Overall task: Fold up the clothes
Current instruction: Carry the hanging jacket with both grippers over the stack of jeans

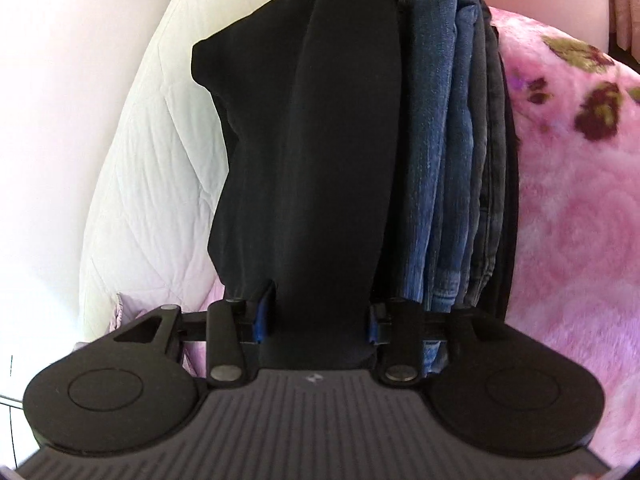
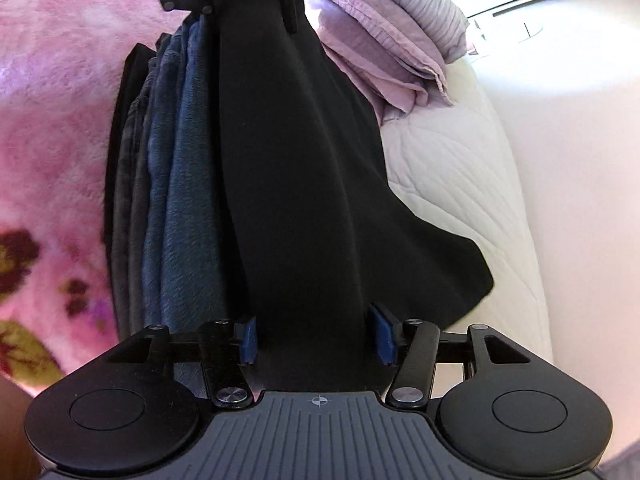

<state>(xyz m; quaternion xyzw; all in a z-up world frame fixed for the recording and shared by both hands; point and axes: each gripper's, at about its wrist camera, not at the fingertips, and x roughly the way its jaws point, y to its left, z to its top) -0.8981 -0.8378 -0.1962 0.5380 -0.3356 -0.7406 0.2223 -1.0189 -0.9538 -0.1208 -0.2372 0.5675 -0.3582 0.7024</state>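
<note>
A folded black garment [image 1: 340, 140] runs as a long band between my two grippers, next to and partly over a stack of folded jeans [image 1: 448, 160]. My left gripper [image 1: 316, 316] stands around its near end. Both blue pads [image 1: 259, 316] sit just beside the cloth without pinching it, so it is open. In the right wrist view the same black garment [image 2: 296, 168] runs away from my right gripper [image 2: 316, 332]. Its blue pads [image 2: 249, 340] stand a little off the fabric, open. The jeans stack [image 2: 176, 184] lies to the left there. Each gripper shows small at the far end of the other's view.
A pink floral fleece blanket [image 1: 572, 208] covers the bed beside the jeans. A white quilted mattress [image 2: 452, 184] lies on the garment's other side, with folded lilac bedding [image 2: 384, 52] further back. A white wall or floor is beyond the mattress edge.
</note>
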